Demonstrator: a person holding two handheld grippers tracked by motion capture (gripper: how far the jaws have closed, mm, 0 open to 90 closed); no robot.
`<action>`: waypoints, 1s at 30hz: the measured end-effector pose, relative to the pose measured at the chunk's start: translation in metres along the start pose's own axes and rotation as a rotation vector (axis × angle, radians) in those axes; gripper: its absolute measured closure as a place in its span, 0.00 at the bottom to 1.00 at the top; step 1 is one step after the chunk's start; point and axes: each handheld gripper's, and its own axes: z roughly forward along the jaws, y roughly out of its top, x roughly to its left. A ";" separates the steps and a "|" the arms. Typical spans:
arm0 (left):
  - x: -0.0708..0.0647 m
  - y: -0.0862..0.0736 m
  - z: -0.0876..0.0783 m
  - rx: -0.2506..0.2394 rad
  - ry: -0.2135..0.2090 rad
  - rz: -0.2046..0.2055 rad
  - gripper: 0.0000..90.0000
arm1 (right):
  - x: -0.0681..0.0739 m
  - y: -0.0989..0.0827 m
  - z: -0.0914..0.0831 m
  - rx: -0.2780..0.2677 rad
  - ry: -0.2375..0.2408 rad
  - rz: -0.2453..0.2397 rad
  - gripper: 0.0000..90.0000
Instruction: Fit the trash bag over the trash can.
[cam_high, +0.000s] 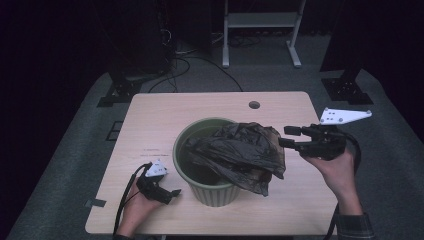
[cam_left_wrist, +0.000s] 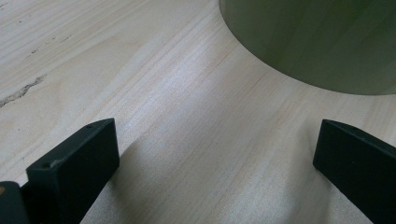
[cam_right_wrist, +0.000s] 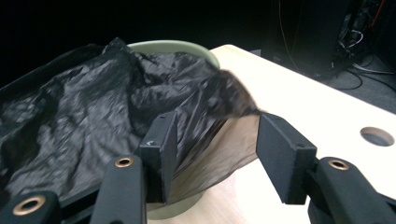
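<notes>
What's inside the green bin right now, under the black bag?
The crumpled black bag sits partly inside the green bin and spills over its right rim. On the left, bare dark inner wall shows. The bottom and anything beneath the bag are covered.

A crumpled black plastic bag (cam_high: 240, 152) lies draped across the top of a pale green ribbed bin (cam_high: 212, 192), spilling over its right rim; 1 thin edge looks translucent. The bin stands upright near the table's front middle.
</notes>
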 end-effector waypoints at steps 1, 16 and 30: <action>0.000 0.000 0.000 0.000 0.000 0.000 0.00 | 0.001 -0.002 0.000 0.000 0.003 0.004 0.53; 0.000 0.000 -0.001 -0.003 -0.014 0.001 0.00 | -0.002 -0.003 0.021 0.057 -0.008 -0.012 1.00; -0.001 0.016 -0.029 -0.052 -0.125 0.001 0.00 | -0.025 0.025 0.051 0.066 -0.050 -0.021 1.00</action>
